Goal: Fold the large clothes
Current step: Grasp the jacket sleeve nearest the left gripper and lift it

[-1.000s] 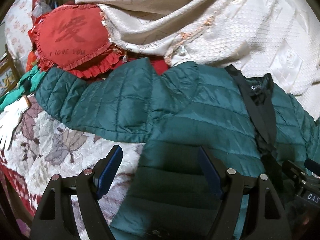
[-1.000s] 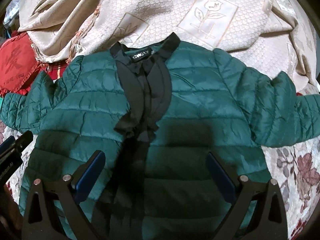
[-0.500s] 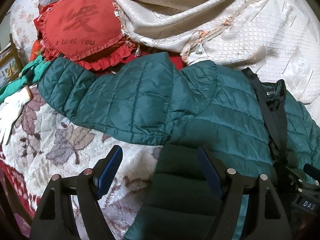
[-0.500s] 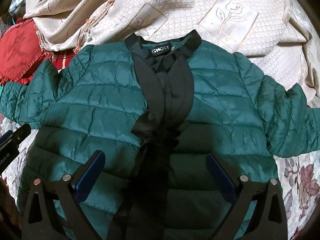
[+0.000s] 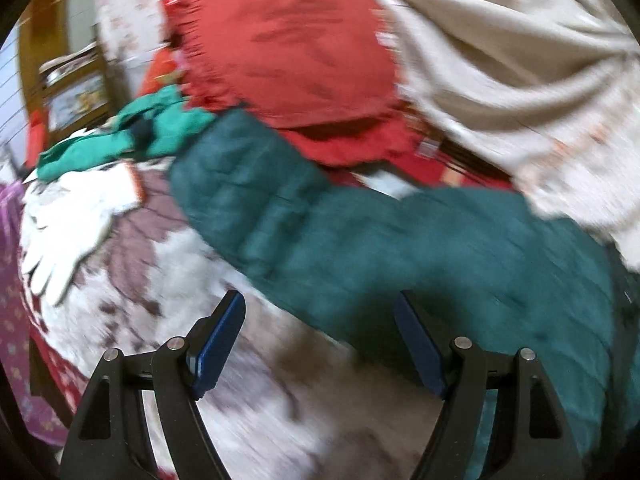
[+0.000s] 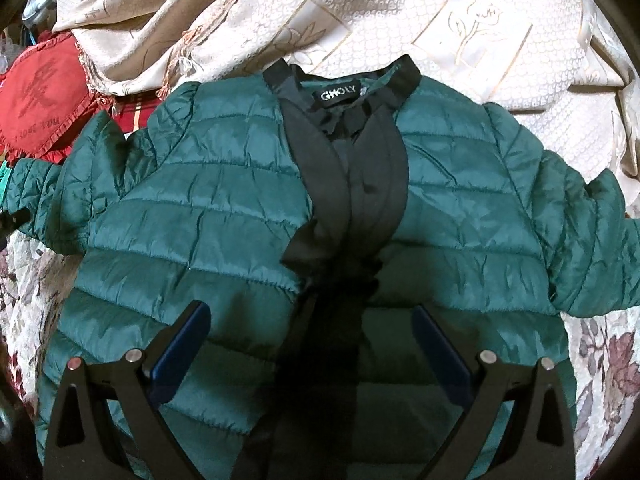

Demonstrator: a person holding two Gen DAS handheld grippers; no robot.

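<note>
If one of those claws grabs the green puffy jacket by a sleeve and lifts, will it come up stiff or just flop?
The green jacket will probably flop: its sleeve already lies limp and bent over the bedspread. The quilted, puffy panels suggest it is light for its bulk. Its sheen hints at slick fabric, so the open left gripper may need a deep bite.

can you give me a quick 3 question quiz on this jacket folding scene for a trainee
1. True or false: the green quilted jacket lies front up with both sleeves spread out to the sides.
2. Multiple choice: what lies just past the cuff of the sleeve in the left wrist view? A) red heart cushion B) a shoe C) a book
3. Fill in: the jaws of the left gripper and right gripper are both ____, holding nothing.

Key: 1 true; 2 A; 3 open
</note>
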